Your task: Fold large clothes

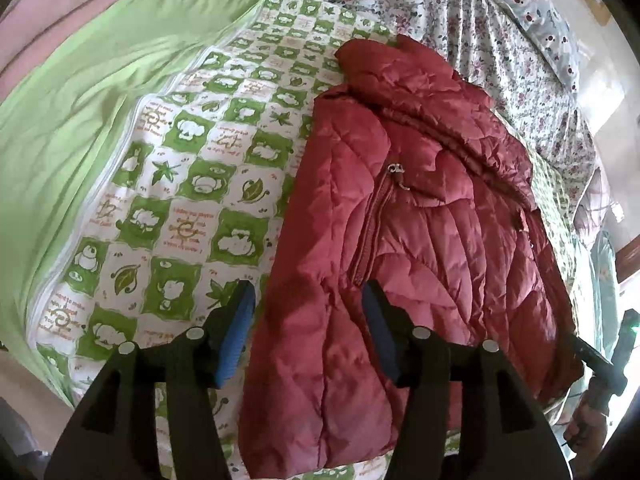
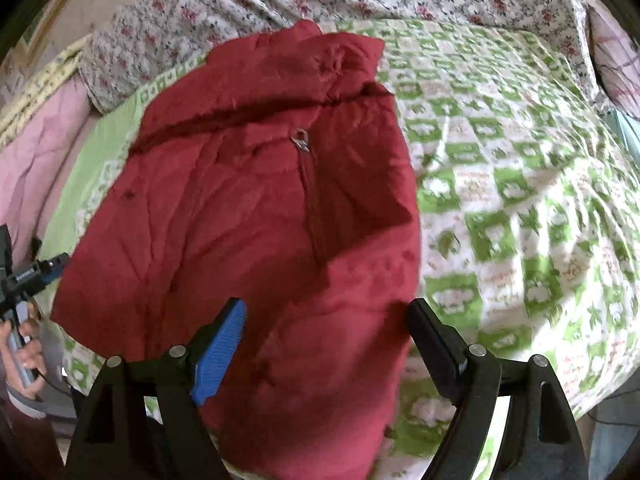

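Risks snagging the small metal zip pull (image 1: 397,170) or pinching only the slippery top layer of the dark red quilted puffer jacket (image 1: 404,216) lying zipped on the green-checked bed quilt (image 1: 192,184), with left hand-held gripper (image 1: 308,332) half-open and empty, right hand-held gripper (image 2: 326,344) wide and empty.

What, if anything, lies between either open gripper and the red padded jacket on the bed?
Nothing visible. The left gripper and right gripper both hang open directly over the red jacket, which lies uncovered on the green checked quilt.
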### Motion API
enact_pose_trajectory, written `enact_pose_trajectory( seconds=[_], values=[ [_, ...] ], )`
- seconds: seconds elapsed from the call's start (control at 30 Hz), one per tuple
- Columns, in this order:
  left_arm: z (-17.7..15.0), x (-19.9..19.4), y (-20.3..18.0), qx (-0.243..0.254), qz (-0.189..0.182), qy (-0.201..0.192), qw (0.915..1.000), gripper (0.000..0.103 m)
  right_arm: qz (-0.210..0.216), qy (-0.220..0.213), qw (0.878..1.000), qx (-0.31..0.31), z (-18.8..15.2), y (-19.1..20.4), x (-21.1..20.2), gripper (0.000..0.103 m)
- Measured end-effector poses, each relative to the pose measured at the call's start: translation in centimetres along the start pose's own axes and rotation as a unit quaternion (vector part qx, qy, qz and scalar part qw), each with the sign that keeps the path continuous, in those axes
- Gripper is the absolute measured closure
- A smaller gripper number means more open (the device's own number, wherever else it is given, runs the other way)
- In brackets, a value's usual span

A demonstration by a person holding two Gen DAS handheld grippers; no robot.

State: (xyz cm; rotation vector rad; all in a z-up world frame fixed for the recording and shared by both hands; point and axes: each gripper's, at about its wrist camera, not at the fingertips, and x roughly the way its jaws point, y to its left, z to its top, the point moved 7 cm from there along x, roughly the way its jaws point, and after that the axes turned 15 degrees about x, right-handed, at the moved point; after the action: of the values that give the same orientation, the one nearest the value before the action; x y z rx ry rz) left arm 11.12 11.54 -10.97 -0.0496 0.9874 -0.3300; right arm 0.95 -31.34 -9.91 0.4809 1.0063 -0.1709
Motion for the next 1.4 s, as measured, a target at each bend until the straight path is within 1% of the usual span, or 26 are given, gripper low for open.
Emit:
enact_pose_trajectory(
  seconds=[0.03, 0.07, 0.1, 0.17, 0.23, 0.27, 0.3, 0.43, 0.5, 0.53, 0.6, 0.63, 0.67, 0.7, 0.83, 0.97, 1.03, 1.07, 1.13, 1.17, 1.2, 1.27, 1.33, 1.4],
  values=[
    [-0.2, 0.1, 0.1, -0.001, -0.001, 0.003, 1.0, 0.049, 0.006, 0.005, 1.0, 0.006, -0.3, -0.5, -0.1, 0.026],
    [-0.4, 0.2, 0.1, -0.002, -0.002, 0.006, 1.0, 0.049, 0.013, 0.01, 1.0, 0.01, -0.6, -0.9, -0.1, 0.036],
    [-0.5, 0.3, 0.2, -0.003, -0.002, 0.008, 1.0, 0.049, 0.021, 0.015, 1.0, 0.016, -0.8, -1.4, -0.2, 0.041],
    [-0.9, 0.5, 0.3, -0.003, 0.001, 0.015, 0.9999, 0.049, 0.03, 0.019, 0.999, 0.025, -1.3, -2.3, -0.5, 0.058],
    [-1.2, 0.7, 0.5, -0.002, 0.004, 0.021, 0.9998, 0.046, 0.045, 0.022, 0.998, 0.032, -1.7, -3.0, -0.8, 0.065],
    [-1.4, 0.8, 0.5, -0.002, 0.003, 0.023, 0.9997, 0.042, 0.053, 0.021, 0.998, 0.034, -1.9, -3.2, -1.0, 0.067],
    [-1.6, 0.8, 0.6, -0.002, 0.001, 0.025, 0.9997, 0.038, 0.06, 0.02, 0.997, 0.034, -2.0, -3.3, -1.2, 0.068],
    [-2.6, 1.4, -0.3, 0.001, -0.037, 0.037, 0.9986, 0.037, 0.066, 0.018, 0.997, 0.026, -1.9, -2.8, -1.3, 0.07],
    [-3.0, 1.6, -0.8, 0.011, -0.039, 0.041, 0.9983, 0.037, 0.076, 0.019, 0.997, 0.029, -1.9, -2.7, -1.4, 0.069],
    [-3.3, 1.8, -1.1, 0.017, -0.038, 0.043, 0.9982, 0.037, 0.08, 0.019, 0.996, 0.031, -1.9, -2.6, -1.4, 0.067],
    [-3.7, 2.1, -1.7, 0.025, -0.047, 0.047, 0.9975, 0.037, 0.085, 0.019, 0.996, 0.033, -1.9, -2.6, -1.5, 0.066],
    [-3.8, 2.1, -2.0, 0.03, -0.051, 0.047, 0.9971, 0.039, 0.086, 0.018, 0.996, 0.033, -2.0, -2.7, -1.5, 0.065],
    [-3.9, 2.1, -2.2, 0.035, -0.052, 0.046, 0.997, 0.046, 0.087, 0.019, 0.996, 0.033, -2.1, -2.7, -1.5, 0.065],
    [-4.0, 2.1, -2.5, 0.043, -0.052, 0.045, 0.9967, 0.05, 0.087, 0.02, 0.995, 0.033, -2.2, -2.7, -1.4, 0.064],
    [-4.2, 1.8, -2.7, 0.055, -0.059, 0.042, 0.9959, 0.052, 0.098, 0.032, 0.994, 0.047, -2.6, -3.1, -1.2, 0.057],
    [-4.3, 1.6, -3.1, 0.069, -0.073, 0.036, 0.9943, 0.053, 0.098, 0.032, 0.994, 0.045, -2.9, -2.9, -1.3, 0.057],
    [-4.3, 1.4, -3.3, 0.075, -0.078, 0.033, 0.9935, 0.053, 0.096, 0.032, 0.994, 0.037, -3.1, -2.5, -1.3, 0.055],
    [-4.2, 1.5, -3.3, 0.077, -0.078, 0.032, 0.9934, 0.059, 0.095, 0.031, 0.995, 0.033, -3.1, -2.3, -1.2, 0.055],
    [-4.2, 1.4, -3.3, 0.079, -0.08, 0.029, 0.9933, 0.067, 0.093, 0.027, 0.995, 0.025, -3.2, -2.0, -1.3, 0.061],
    [-4.3, 1.2, -3.2, 0.079, -0.08, 0.027, 0.9933, 0.074, 0.097, 0.026, 0.995, 0.025, -3.2, -1.9, -1.4, 0.067],
    [-4.2, 1.1, -3.3, 0.081, -0.081, 0.022, 0.9931, 0.078, 0.102, 0.025, 0.994, 0.024, -3.2, -1.9, -1.5, 0.069],
    [-4.1, 0.5, -3.6, 0.087, -0.08, 0.013, 0.9929, 0.082, 0.114, 0.024, 0.993, 0.024, -3.2, -1.9, -1.8, 0.073],
    [-3.7, -0.4, -3.9, 0.087, -0.084, -0.002, 0.9926, 0.084, 0.132, 0.023, 0.991, 0.032, -3.0, -1.9, -2.3, 0.075],
    [-3.2, -1.3, -4.1, 0.082, -0.095, -0.018, 0.9919, 0.086, 0.166, 0.017, 0.985, 0.043, -2.5, -1.6, -3.2, 0.077]
  ],
)
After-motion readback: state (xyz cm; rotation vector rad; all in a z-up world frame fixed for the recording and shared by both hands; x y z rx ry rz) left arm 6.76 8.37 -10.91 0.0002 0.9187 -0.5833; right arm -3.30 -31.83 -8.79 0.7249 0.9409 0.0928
